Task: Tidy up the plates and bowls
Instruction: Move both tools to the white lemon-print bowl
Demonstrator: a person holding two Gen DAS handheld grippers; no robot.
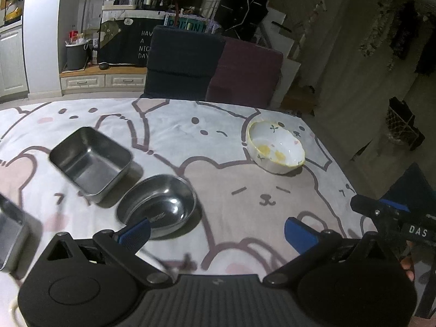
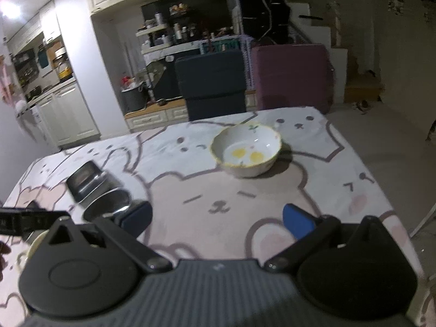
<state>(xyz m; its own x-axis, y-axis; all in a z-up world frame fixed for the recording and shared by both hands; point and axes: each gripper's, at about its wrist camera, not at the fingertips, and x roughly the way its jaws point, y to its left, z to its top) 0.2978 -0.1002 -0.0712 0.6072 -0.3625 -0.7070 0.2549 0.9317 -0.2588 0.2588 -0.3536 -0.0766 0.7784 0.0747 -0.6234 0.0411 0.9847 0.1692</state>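
A white ceramic bowl (image 1: 276,147) with a yellow rim and yellow spots stands near the table's far right; in the right wrist view the same bowl (image 2: 246,150) lies ahead of centre. A round steel bowl (image 1: 158,204) sits just beyond my left gripper's left finger, and a rectangular steel container (image 1: 91,160) stands behind it. Both also show at the left of the right wrist view: the round bowl (image 2: 107,204) and the rectangular container (image 2: 84,181). My left gripper (image 1: 218,233) is open and holds nothing. My right gripper (image 2: 216,218) is open too, short of the ceramic bowl.
A bear-print cloth (image 1: 245,190) covers the table. Another steel container's edge (image 1: 11,234) shows at the far left. Two chair backs, dark blue (image 1: 182,62) and maroon (image 1: 245,70), stand behind the table. The table's right edge drops to the floor (image 2: 395,141).
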